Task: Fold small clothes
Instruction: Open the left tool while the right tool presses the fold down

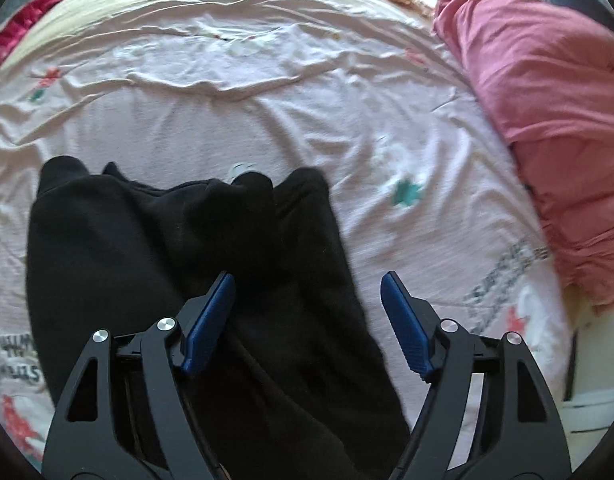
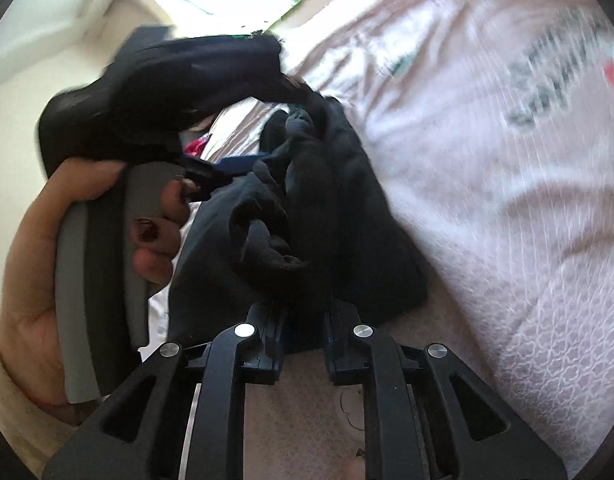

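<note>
Left claw (image 1: pixel 307 304) spread apart above black garment (image 1: pixel 147 260) on pink bedsheet (image 1: pixel 267 120); right claw (image 2: pixel 303 332) clamped on garment's edge. Grey printed lettering at four o'clock, blurred, unreadable.

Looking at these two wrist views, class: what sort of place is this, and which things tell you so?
Most likely a bedroom. A wrinkled pale pink printed bedsheet covers a wide soft surface, a pink duvet is bunched along one side, and a black garment lies on the sheet.

The left wrist view looks steeply down at the pale pink printed bed sheet (image 1: pixel 267 120), the right wrist view skims lower and nearer, both sharing the crumpled black garment (image 1: pixel 167 260).
</note>
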`<state>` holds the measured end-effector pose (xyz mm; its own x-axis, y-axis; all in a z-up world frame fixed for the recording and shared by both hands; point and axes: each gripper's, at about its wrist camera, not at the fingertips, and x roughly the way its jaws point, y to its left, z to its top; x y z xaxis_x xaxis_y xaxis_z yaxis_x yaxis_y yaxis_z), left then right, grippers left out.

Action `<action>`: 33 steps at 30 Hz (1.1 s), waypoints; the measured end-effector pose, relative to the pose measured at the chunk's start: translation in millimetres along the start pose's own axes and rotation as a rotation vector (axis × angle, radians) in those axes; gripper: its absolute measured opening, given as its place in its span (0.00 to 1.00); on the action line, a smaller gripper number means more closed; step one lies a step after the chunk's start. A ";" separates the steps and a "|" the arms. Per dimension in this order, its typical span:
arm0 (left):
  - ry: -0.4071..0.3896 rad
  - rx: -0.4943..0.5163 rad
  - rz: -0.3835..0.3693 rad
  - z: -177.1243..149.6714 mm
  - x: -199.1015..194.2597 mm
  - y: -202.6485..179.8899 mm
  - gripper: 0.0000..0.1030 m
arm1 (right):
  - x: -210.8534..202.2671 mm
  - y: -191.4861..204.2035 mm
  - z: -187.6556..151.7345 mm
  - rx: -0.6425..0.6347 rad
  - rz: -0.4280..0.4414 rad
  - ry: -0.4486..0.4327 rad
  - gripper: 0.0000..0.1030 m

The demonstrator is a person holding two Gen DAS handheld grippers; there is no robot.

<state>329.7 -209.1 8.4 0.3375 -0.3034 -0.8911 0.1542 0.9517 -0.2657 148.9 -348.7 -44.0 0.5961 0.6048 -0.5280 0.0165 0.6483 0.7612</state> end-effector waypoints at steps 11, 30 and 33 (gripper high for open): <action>-0.231 0.010 0.164 -29.9 -62.5 58.2 0.66 | -21.2 10.7 12.6 -0.077 0.041 -0.008 0.50; -0.239 0.048 0.189 -86.9 -59.5 85.9 0.66 | 46.6 41.1 81.4 -0.266 -0.024 0.123 0.15; -0.244 0.044 0.163 -90.1 -62.2 86.6 0.66 | 37.5 48.9 77.3 -0.351 -0.061 0.079 0.14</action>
<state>238.4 -103.6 7.7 0.5734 -0.1541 -0.8047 0.1183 0.9874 -0.1049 234.1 -330.0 2.5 0.5388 0.5846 -0.6065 -0.2343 0.7956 0.5587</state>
